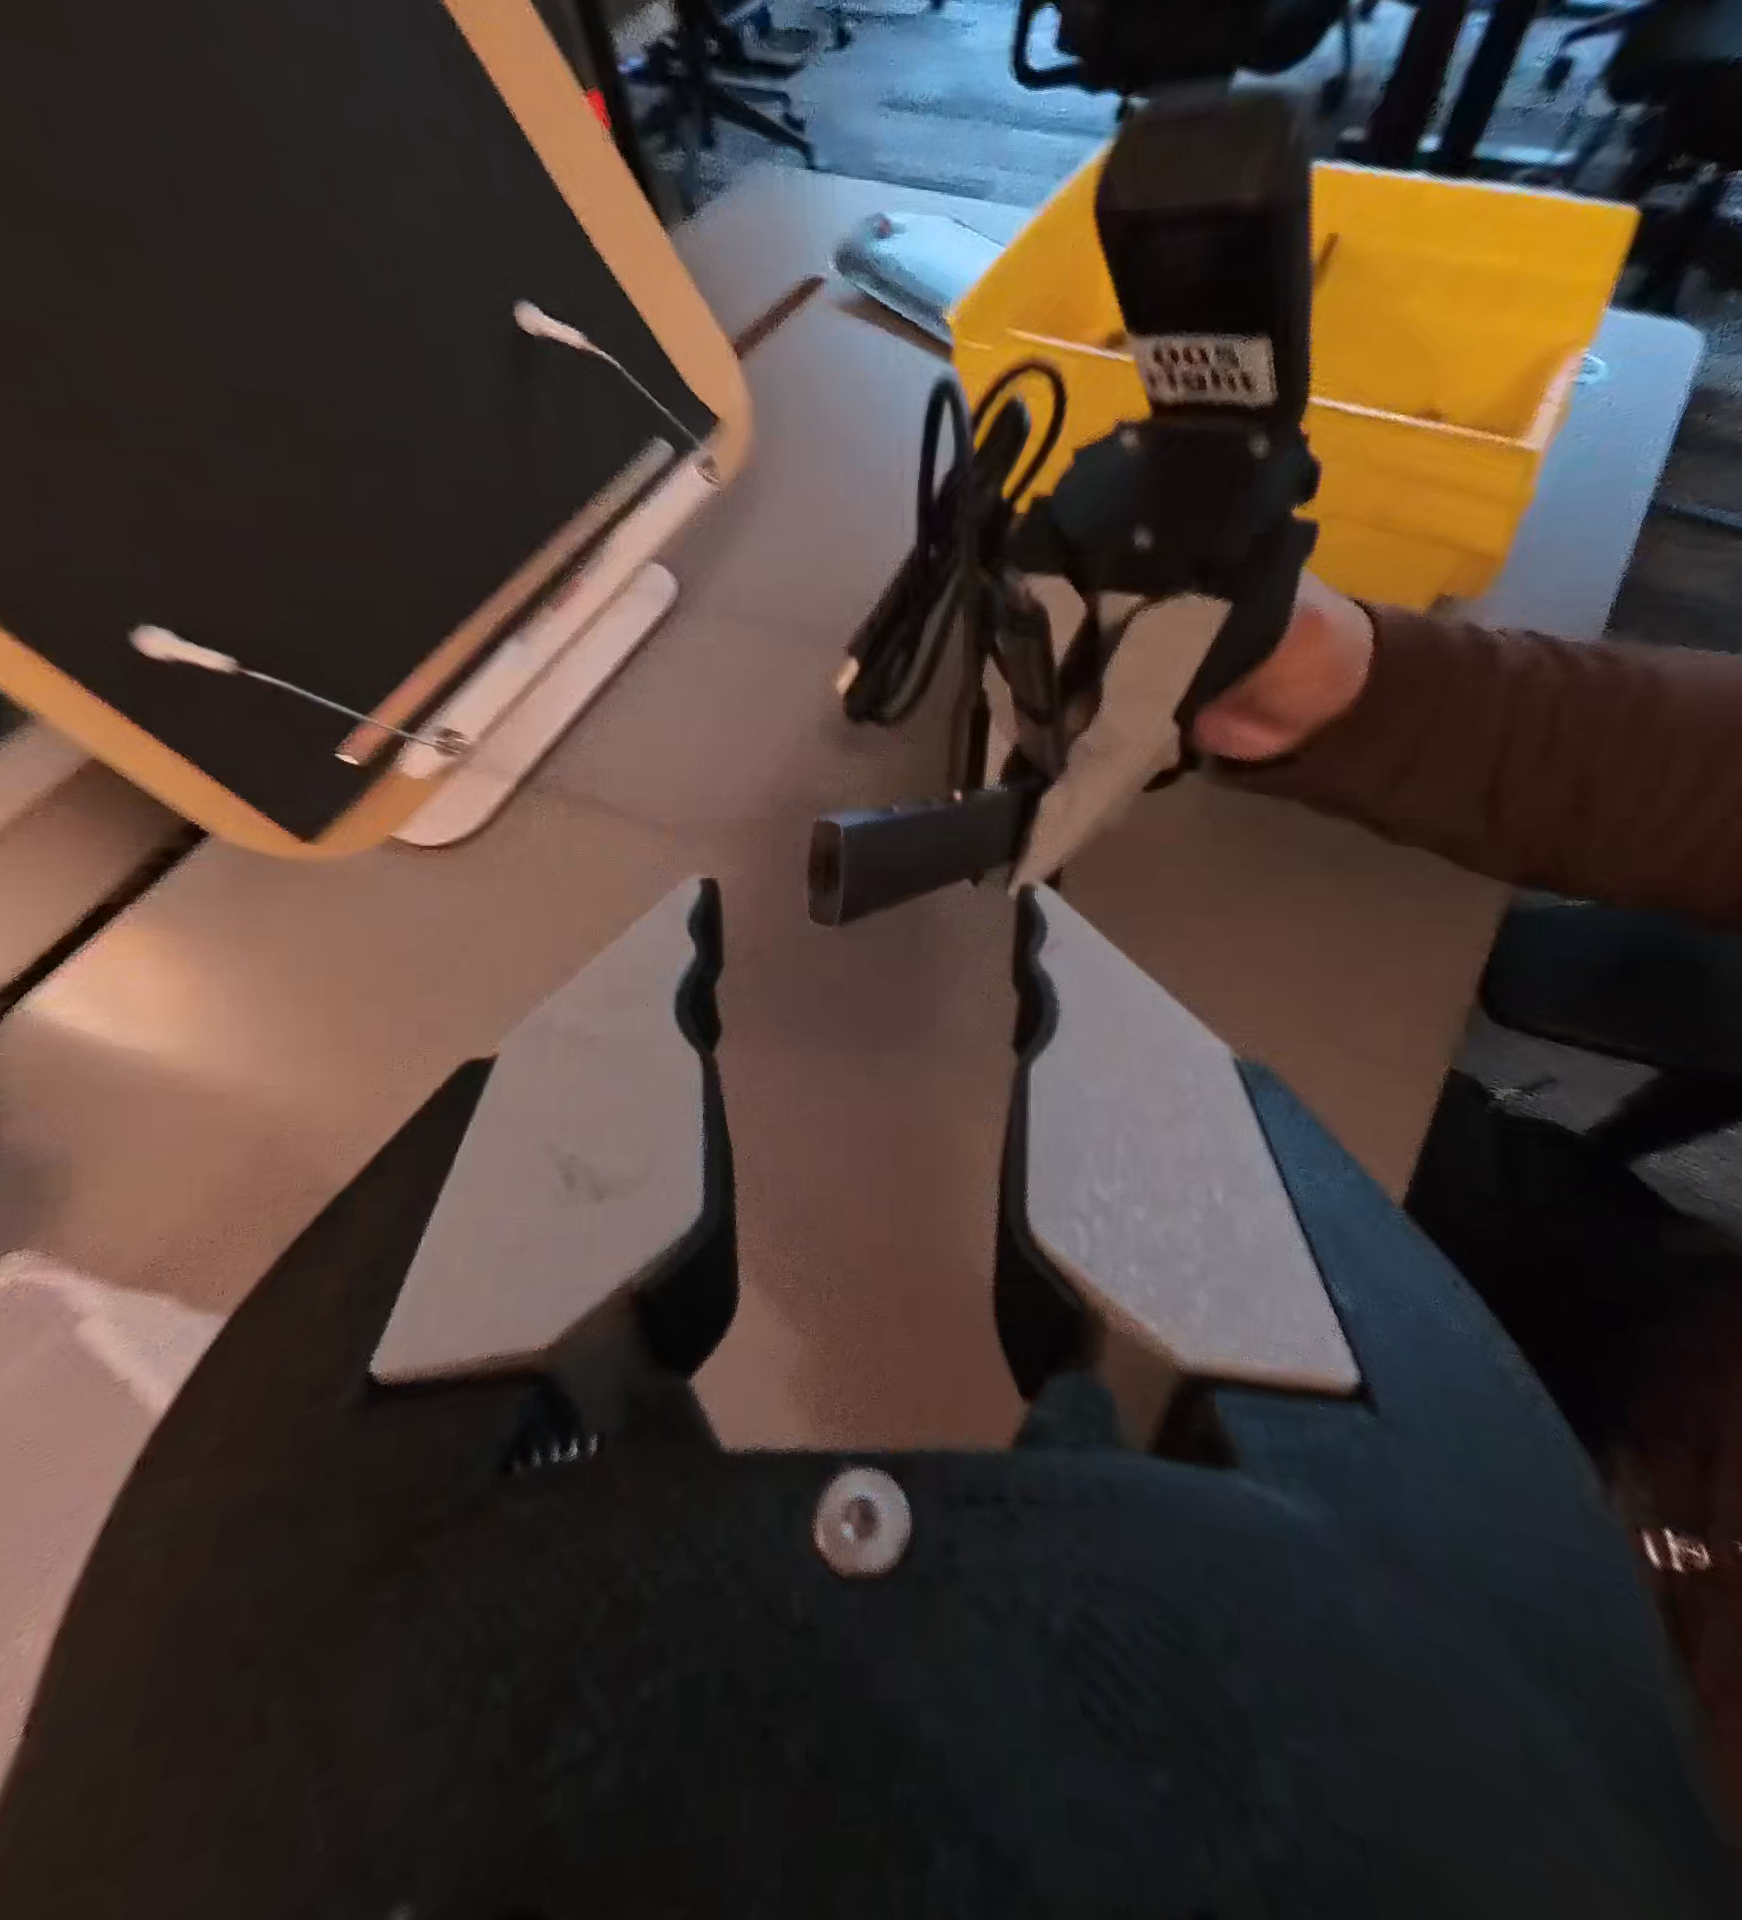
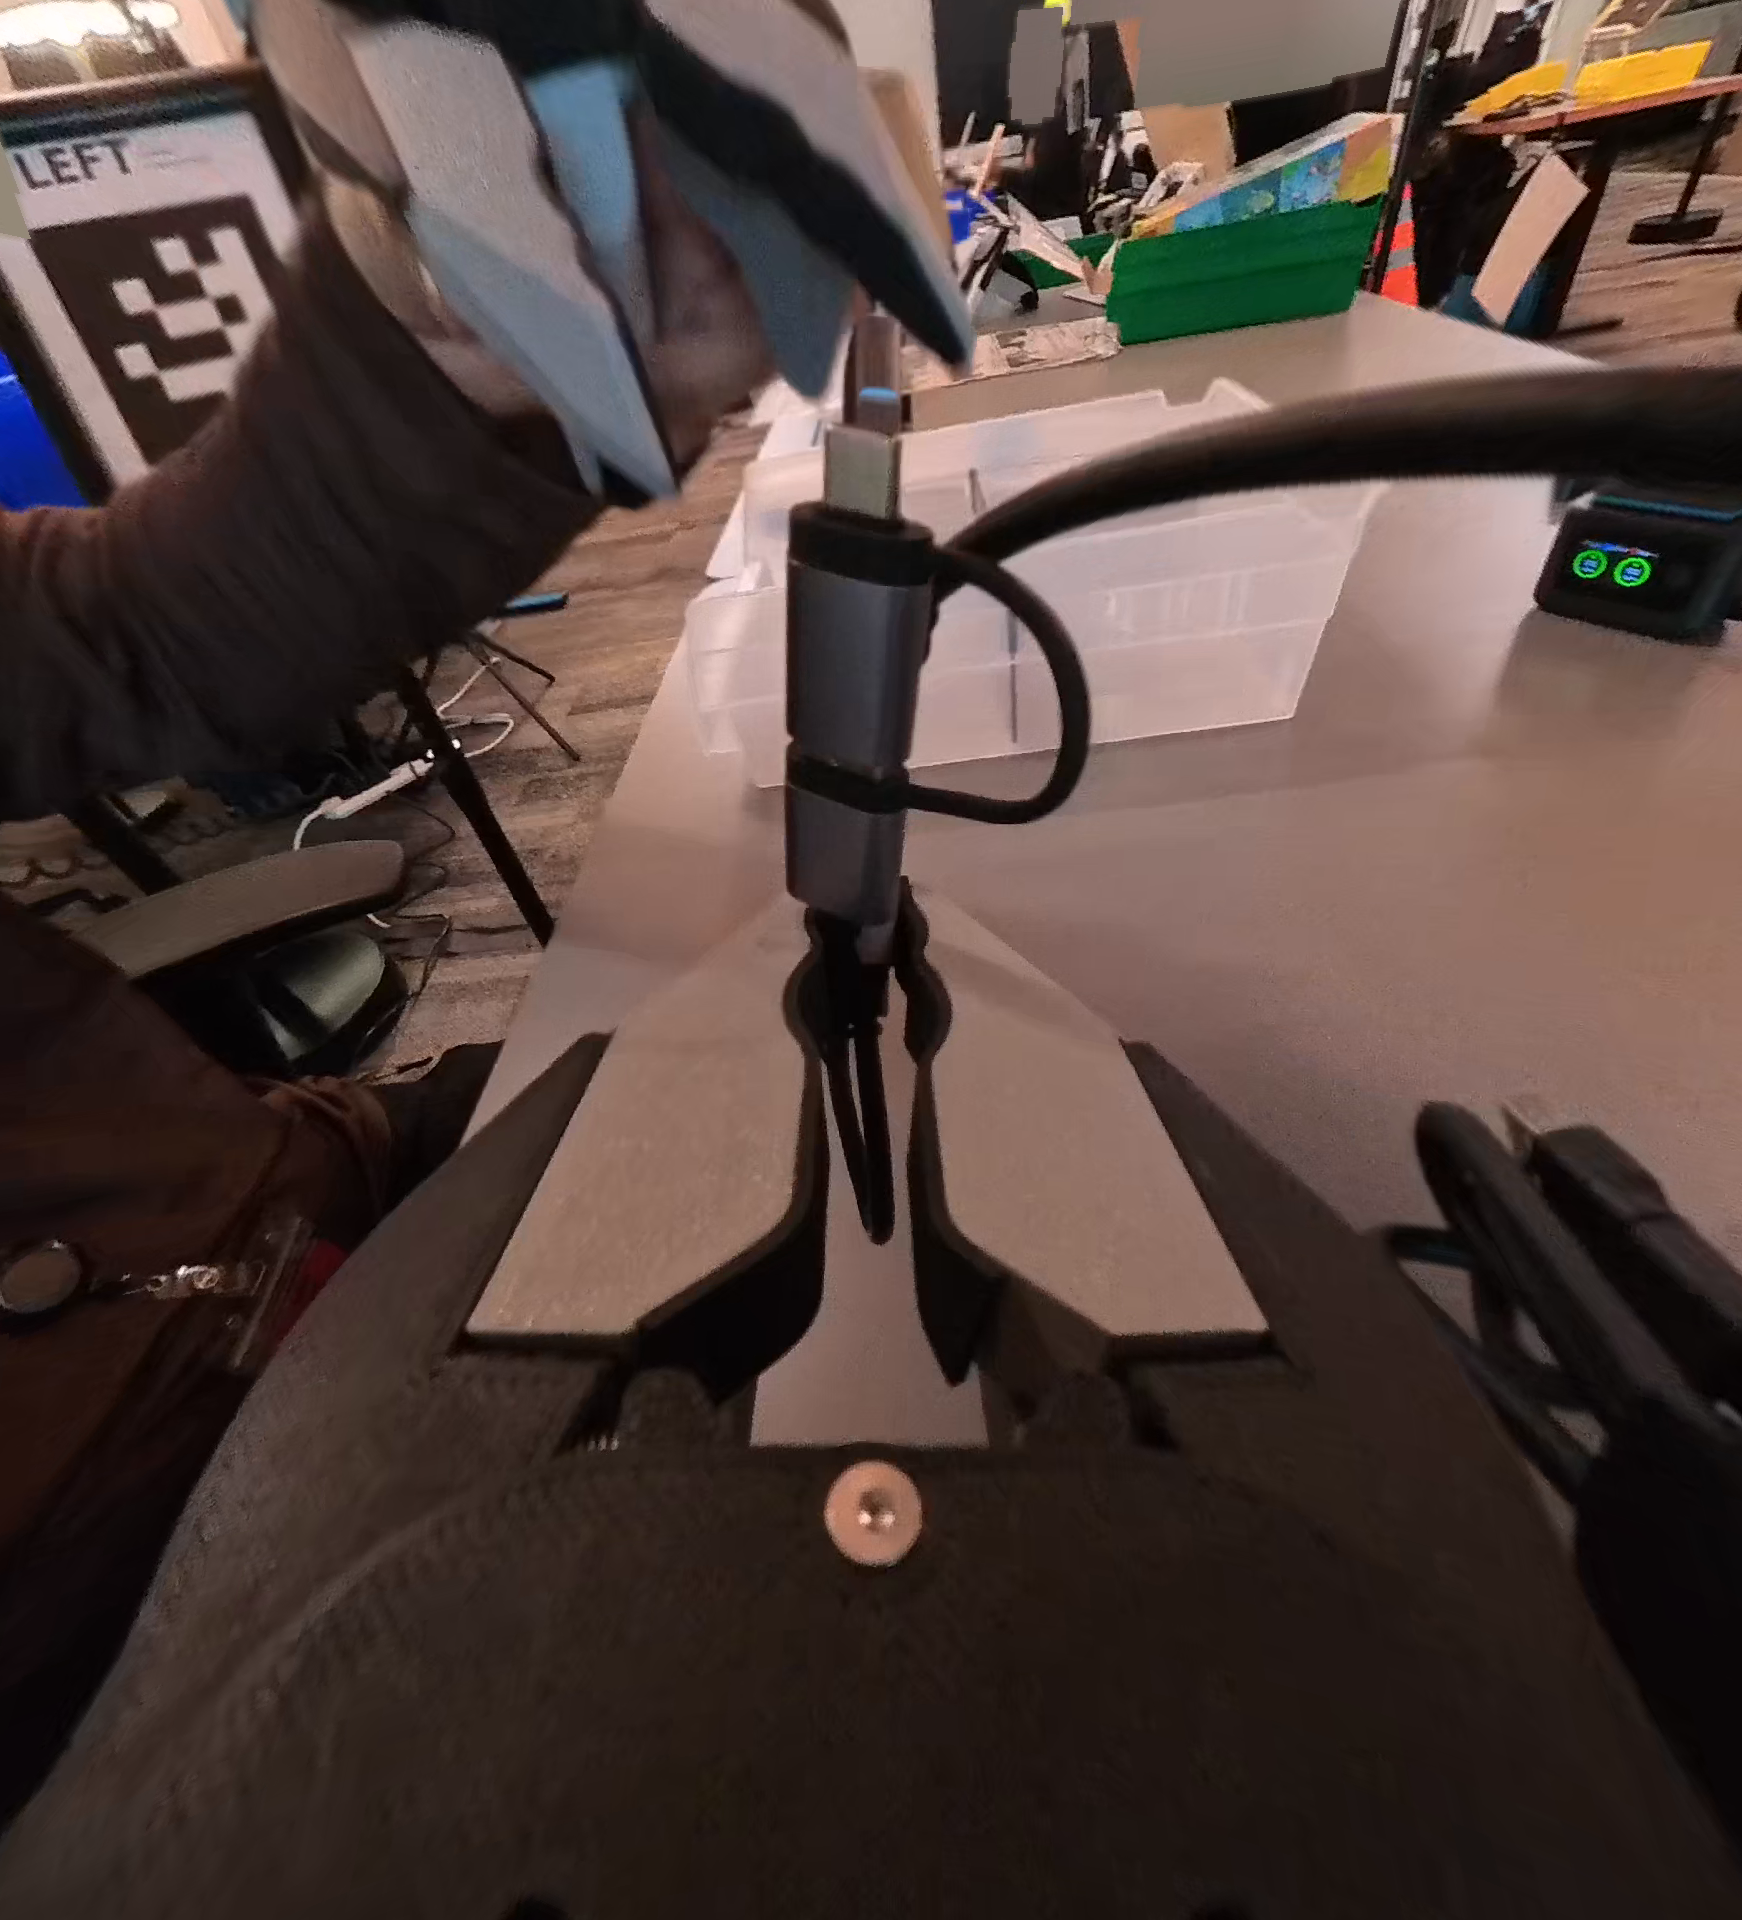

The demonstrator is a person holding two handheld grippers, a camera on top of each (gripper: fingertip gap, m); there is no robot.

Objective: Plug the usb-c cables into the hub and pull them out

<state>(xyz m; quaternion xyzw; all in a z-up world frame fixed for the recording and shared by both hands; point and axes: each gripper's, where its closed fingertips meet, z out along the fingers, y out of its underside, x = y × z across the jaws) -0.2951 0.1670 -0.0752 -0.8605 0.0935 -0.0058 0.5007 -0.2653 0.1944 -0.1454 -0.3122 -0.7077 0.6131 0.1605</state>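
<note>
My right gripper (image 2: 862,925) is shut on the rear of a grey USB plug with a tethered adapter (image 2: 851,665), its metal tip (image 2: 862,468) pointing away from me. A thick black cable (image 2: 1366,426) runs off from it to the right. In the left wrist view the right gripper (image 1: 1028,862) holds this plug (image 1: 898,857) level above the table, tip towards the left. A bundle of black cable (image 1: 950,561) hangs behind it. My left gripper (image 1: 867,914) is open and empty, with the plug's tip just beyond its fingertips. It shows blurred above the plug in the right wrist view (image 2: 638,260).
A dark screen in a tan frame (image 1: 275,364) stands at the left and a yellow bin (image 1: 1418,416) at the back. A clear plastic box (image 2: 1106,623), a small device with green lights (image 2: 1636,571) and a green bin (image 2: 1231,270) sit on the grey table (image 2: 1366,935). My right fingertips sit around 9 cm from my left ones.
</note>
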